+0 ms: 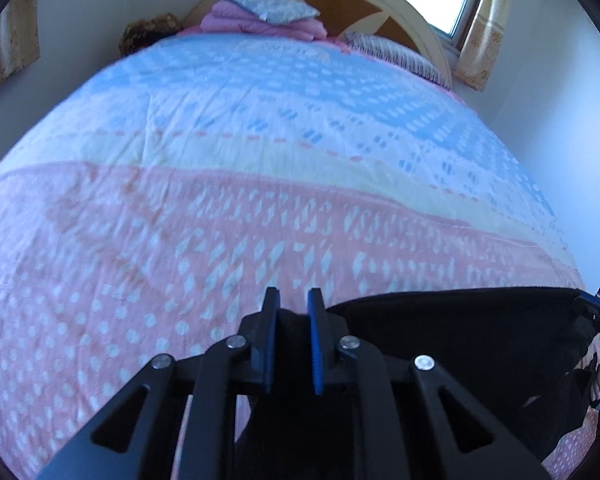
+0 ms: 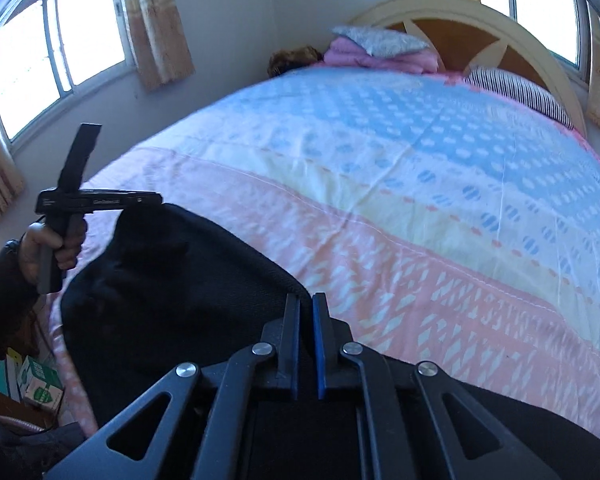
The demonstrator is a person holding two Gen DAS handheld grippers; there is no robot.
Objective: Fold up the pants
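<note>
The black pants (image 1: 460,332) hang stretched between both grippers above the near end of the bed. My left gripper (image 1: 293,300) is shut on one end of their top edge; dark fabric sits between the blue-padded fingers. My right gripper (image 2: 306,304) is shut on the other end of the pants (image 2: 172,280). The left gripper also shows in the right wrist view (image 2: 156,200), held in a hand at the far left, with the pants drooping from it. The right gripper shows at the right edge of the left wrist view (image 1: 592,308).
A bedspread (image 1: 260,160) in pink, yellow and blue bands covers the bed. Folded pink blankets and a grey pillow (image 2: 380,46) lie by the headboard, a striped pillow (image 2: 520,92) beside them. Windows with curtains (image 2: 156,20) stand left and behind. Boxes (image 2: 36,384) sit on the floor.
</note>
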